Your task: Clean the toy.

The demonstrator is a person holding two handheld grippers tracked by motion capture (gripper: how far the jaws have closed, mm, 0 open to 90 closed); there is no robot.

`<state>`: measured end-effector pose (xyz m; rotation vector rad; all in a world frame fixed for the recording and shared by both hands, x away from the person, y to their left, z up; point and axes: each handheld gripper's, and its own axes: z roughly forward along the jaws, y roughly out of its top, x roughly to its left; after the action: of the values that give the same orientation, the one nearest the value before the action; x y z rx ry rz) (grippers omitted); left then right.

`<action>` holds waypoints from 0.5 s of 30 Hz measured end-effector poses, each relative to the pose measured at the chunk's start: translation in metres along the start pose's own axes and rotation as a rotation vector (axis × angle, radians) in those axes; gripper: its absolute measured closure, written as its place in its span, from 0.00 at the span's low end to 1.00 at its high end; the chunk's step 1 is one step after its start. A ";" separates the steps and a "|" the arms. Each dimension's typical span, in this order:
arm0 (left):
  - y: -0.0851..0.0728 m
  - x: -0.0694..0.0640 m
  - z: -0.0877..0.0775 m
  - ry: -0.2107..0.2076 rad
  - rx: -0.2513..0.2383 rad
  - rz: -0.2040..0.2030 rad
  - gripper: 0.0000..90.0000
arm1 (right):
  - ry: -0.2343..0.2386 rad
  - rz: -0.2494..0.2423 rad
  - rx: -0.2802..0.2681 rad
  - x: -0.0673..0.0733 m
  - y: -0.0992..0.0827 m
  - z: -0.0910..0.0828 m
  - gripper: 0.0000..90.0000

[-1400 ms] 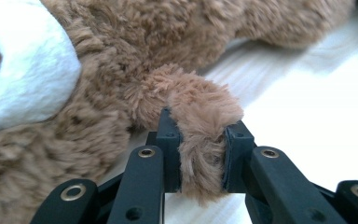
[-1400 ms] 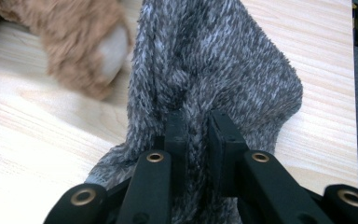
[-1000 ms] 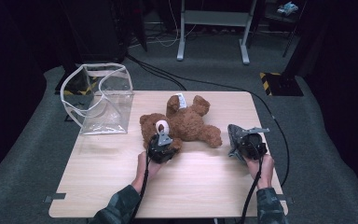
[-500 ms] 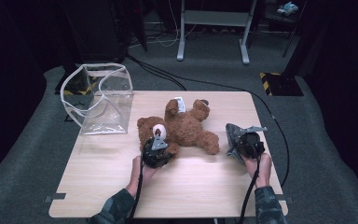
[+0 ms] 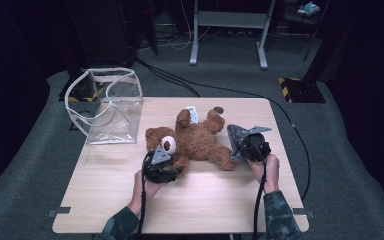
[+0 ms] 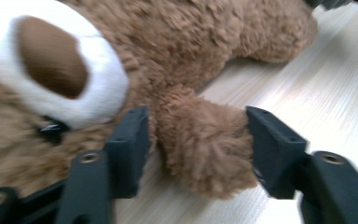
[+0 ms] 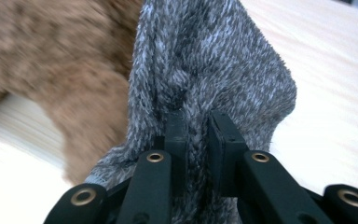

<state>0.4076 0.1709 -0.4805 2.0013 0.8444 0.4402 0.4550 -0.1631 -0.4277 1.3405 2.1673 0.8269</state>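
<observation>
Bear [image 5: 195, 142] slid left; left fingers [image 6: 135, 140] just widened around its paw [image 6: 205, 144], right fingers [image 7: 175, 135] clamp the sock [image 7: 205, 60] (dressing next).

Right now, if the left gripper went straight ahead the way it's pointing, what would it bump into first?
Most likely the teddy bear's paw. It already sits between the open jaws of the left gripper, which have just been opening. Right behind the paw comes the bear's face with its white muzzle.
</observation>
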 end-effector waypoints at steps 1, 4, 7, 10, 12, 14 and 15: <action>0.000 0.000 0.000 0.000 0.000 0.000 0.40 | 0.005 -0.024 -0.008 0.003 0.004 0.003 0.88; -0.003 0.008 -0.016 0.072 -0.035 -0.028 0.36 | 0.024 -0.049 0.002 0.013 0.015 0.012 0.88; -0.006 0.015 -0.023 0.119 -0.052 -0.053 0.35 | 0.029 -0.059 0.016 0.019 0.019 0.020 0.88; -0.016 0.032 -0.030 0.200 -0.018 -0.096 0.27 | 0.029 -0.055 0.050 0.022 0.018 0.034 0.88; -0.019 0.036 -0.029 0.203 0.002 -0.109 0.26 | 0.032 -0.049 0.054 0.022 0.015 0.036 0.88; -0.028 0.046 -0.021 0.208 0.067 -0.130 0.26 | 0.032 -0.042 0.058 0.022 0.013 0.036 0.88; -0.028 0.046 -0.021 0.208 0.067 -0.130 0.27 | 0.032 -0.042 0.058 0.022 0.013 0.036 0.88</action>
<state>0.4166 0.2268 -0.4938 1.9698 1.1243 0.5575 0.4776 -0.1302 -0.4463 1.3133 2.2528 0.7798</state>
